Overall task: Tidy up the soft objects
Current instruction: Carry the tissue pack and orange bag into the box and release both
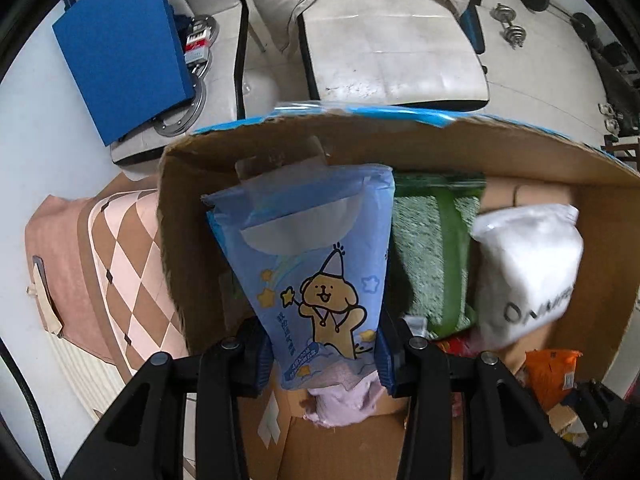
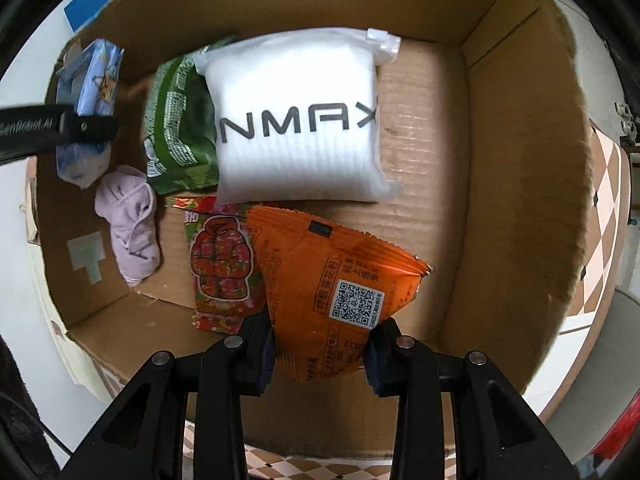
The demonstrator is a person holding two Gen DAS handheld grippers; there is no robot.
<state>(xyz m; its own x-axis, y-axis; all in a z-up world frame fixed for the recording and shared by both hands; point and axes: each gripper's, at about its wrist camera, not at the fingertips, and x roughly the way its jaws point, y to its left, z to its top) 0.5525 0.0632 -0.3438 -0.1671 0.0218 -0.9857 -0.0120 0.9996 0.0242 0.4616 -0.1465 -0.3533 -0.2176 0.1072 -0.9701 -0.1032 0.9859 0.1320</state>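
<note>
Landmark: cardboard box (image 2: 516,168), open at the top, with a torn, blue-edged far rim in the left wrist view.
Left gripper (image 1: 326,356): jaws clamped on the lower end of a blue tissue pack (image 1: 316,264), which hangs inside the box close to its left wall. The pack bears a cartoon bear in a pointed hat among stars; its Chinese text is too small to read.
Same gripper seen from the right wrist: its black finger (image 2: 86,128) crosses the blue pack at the box's left wall; "SenRobot.AI" is printed on the arm.
Lilac cloth bundle (image 2: 130,220): on the box floor, just below the blue pack.
Green packet (image 2: 176,128): on the floor, its right edge tucked under the white pack.
White pack (image 2: 300,120): lies flat against the box's far wall, lettered "NMAX", with a first character cut off.
Red floral packet (image 2: 222,264): on the floor in front of the white pack, with the orange bag overlapping its right side.
Right gripper (image 2: 320,360): jaws closed on the near end of an orange snack bag (image 2: 332,272), which carries a QR code and small Chinese print.
Open room: bare cardboard floor runs from the white pack and orange bag to the box's right wall.
Outside the box: a pink checkered cloth (image 1: 120,264) lies left of it.
</note>
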